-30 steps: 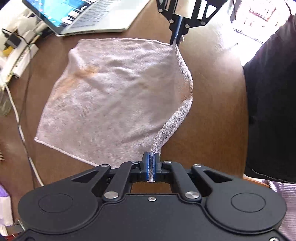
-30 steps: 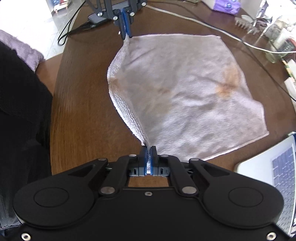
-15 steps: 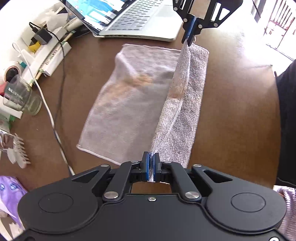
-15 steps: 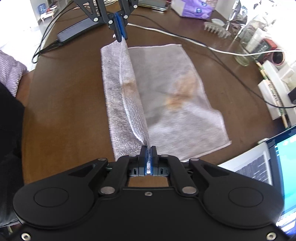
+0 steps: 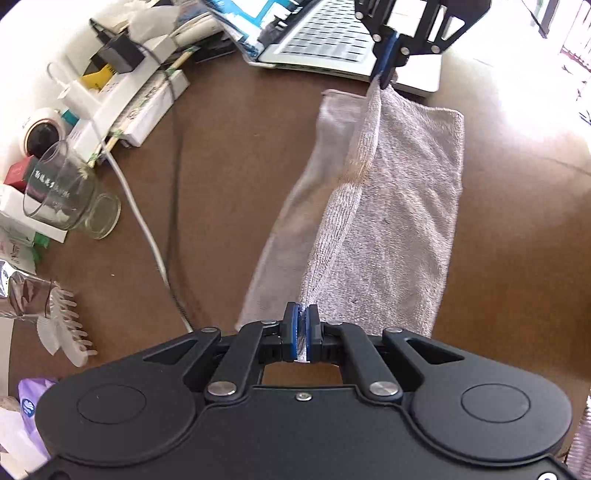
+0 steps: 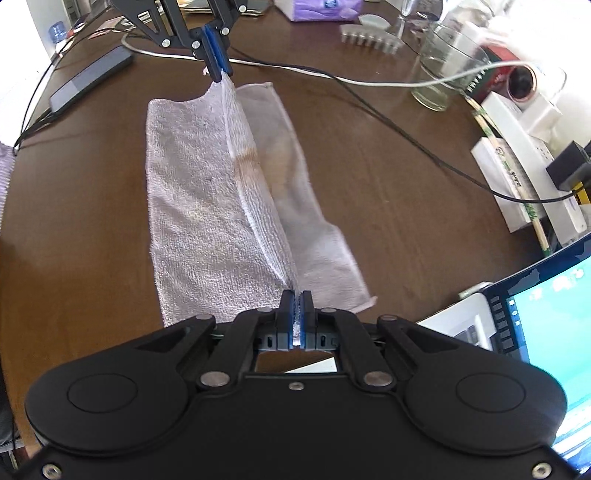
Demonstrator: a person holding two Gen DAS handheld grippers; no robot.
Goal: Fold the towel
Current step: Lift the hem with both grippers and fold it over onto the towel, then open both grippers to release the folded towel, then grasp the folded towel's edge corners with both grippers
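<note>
a dark brown wooden desk (image 5: 221,177) fills both views, bright daylight washing out its far edge. the pale grey terry towel (image 5: 399,206) lies along the middle of it, one long edge lifted into a ridge over the rest, with a rusty orange stain on the ridge partway along.

in the left wrist view the left gripper (image 5: 302,328) sits at 6 o'clock, its blue pads pressed together on the near corner of that lifted edge. the right gripper (image 5: 389,55) shows at 1 o'clock, pinching the far corner just in front of the open silver laptop (image 5: 332,40). this view alone shows the laptop keyboard, a clear glass jar lying on its side (image 5: 70,195) at 9 o'clock, and a white plastic comb-like piece (image 5: 66,325) at 8 o'clock. a white cable (image 5: 140,221) and a black one run side by side down the desk.

the right wrist view reverses it: the right gripper (image 6: 296,317) at 6 o'clock is clamped on its towel corner, and the left gripper (image 6: 216,55) at 11 o'clock holds the opposite one. only here do a black phone-like slab (image 6: 88,77) at 10 o'clock, a purple tissue pack (image 6: 321,7) at 12 o'clock and the lit laptop screen (image 6: 554,314) at 4 o'clock appear. the towel's lower layer peeks out to the right of the ridge here, to its left in the other view.
</note>
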